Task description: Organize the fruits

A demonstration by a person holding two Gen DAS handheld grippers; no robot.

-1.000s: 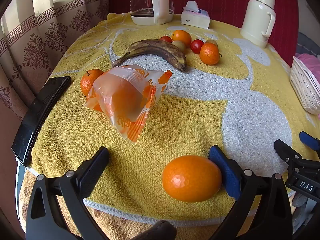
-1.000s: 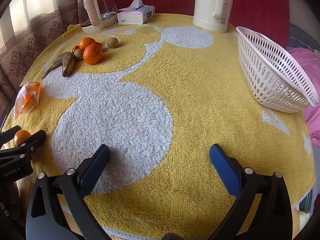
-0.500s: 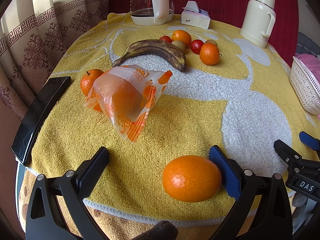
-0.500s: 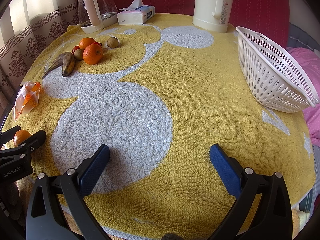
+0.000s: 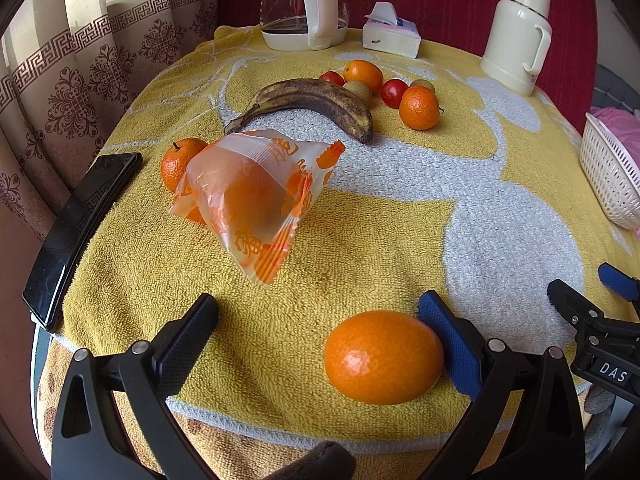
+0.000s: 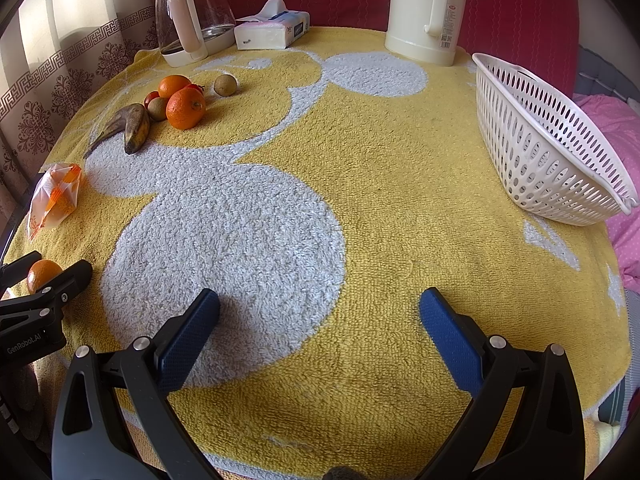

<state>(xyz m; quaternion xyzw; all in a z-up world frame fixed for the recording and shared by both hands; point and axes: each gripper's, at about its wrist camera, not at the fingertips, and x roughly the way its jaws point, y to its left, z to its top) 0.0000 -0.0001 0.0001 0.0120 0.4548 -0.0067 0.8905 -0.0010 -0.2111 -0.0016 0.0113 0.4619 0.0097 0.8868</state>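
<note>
My left gripper (image 5: 318, 320) stands open near the table's front edge, with an orange (image 5: 383, 357) lying between its fingers against the right blue pad. Beyond it sits a wrapped orange in a translucent bag (image 5: 252, 196), with a small tangerine (image 5: 178, 160) behind it. Farther back lie a brown banana (image 5: 312, 100), another orange (image 5: 419, 107), a tangerine (image 5: 363, 74), tomatoes (image 5: 394, 92) and kiwis. My right gripper (image 6: 319, 320) is open over bare towel, holding nothing. The white basket (image 6: 548, 144) stands at the right edge in the right wrist view.
A glass kettle (image 5: 304, 4), a tissue box (image 5: 390, 36) and a cream thermos (image 5: 518, 36) line the back. A black phone (image 5: 80, 224) lies at the left edge. A yellow and white towel (image 6: 320, 184) covers the round table.
</note>
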